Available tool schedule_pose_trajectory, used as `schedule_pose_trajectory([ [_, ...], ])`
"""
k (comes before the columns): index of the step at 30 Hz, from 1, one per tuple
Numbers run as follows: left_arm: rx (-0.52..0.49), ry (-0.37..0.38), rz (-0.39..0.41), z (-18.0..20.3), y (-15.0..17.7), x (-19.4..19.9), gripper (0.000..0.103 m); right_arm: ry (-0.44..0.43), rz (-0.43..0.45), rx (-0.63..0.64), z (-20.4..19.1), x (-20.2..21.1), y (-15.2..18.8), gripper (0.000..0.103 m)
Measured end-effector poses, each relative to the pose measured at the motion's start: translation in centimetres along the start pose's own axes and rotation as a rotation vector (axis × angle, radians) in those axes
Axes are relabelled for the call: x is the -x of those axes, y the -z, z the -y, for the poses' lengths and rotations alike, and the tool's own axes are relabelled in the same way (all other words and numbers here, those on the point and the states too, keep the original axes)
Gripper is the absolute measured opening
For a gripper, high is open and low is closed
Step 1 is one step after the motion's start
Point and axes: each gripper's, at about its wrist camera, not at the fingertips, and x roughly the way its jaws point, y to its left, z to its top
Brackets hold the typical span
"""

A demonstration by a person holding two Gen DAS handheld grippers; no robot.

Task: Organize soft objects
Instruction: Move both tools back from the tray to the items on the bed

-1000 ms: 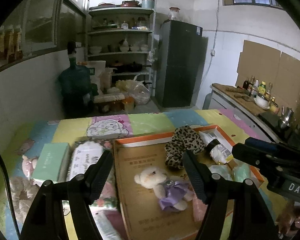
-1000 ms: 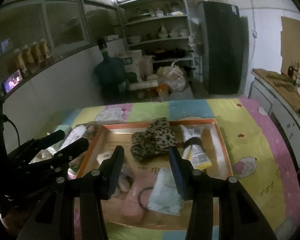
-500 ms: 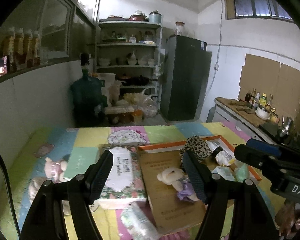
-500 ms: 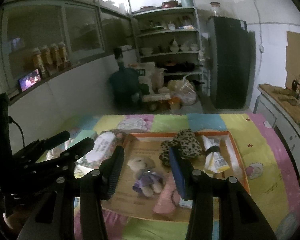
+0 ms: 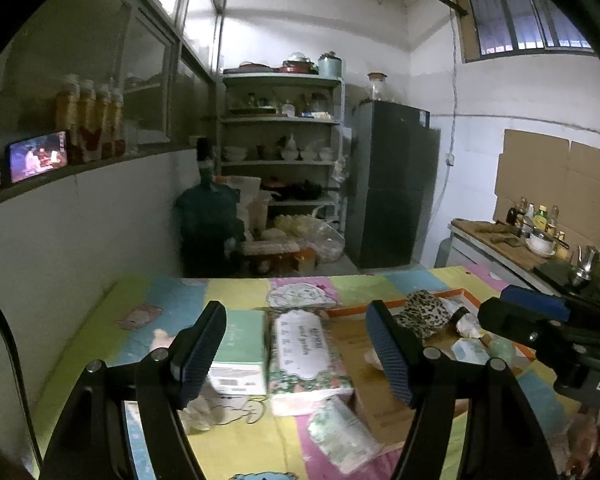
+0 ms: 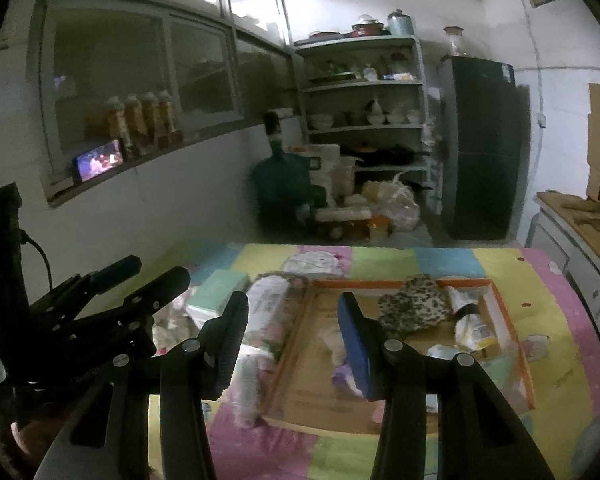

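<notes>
We see left gripper (image 5: 296,354) fingers spread, nothing held; right gripper (image 6: 294,340) same, spread and bare. Floral tissue pack (image 5: 306,354) lies between left fingers' line, just outside cardboard tray (image 6: 312,372); mint box (image 5: 236,350) beside left finger. Leopard plush (image 6: 414,308) in tray beyond right finger. Risk, we judge: soft pack sags or slips if pinched at edge; tray rim may snag it.
</notes>
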Motion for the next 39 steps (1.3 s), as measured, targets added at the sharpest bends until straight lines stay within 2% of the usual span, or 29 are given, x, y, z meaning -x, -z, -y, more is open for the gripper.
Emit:
schedule_pose_trajectory([
  [13,0.040,-0.070,0.074,-5.1,1.2,4.7,0.072,-0.064,0.023,0.043,-4.4,0.7,1.3,0.055],
  [23,0.078,-0.090,0.104,-8.8,3.8,6.7,0.072,-0.068,-0.080,0.107,-7.2,-3.3,5.0,0.058],
  [32,0.089,-0.097,0.091,-10.6,6.8,6.4,0.072,-0.064,-0.141,0.084,-6.8,-7.5,9.0,0.058],
  [39,0.117,-0.131,0.070,-12.2,8.4,5.4,0.072,-0.020,-0.150,0.067,-5.6,-9.3,9.6,0.058],
])
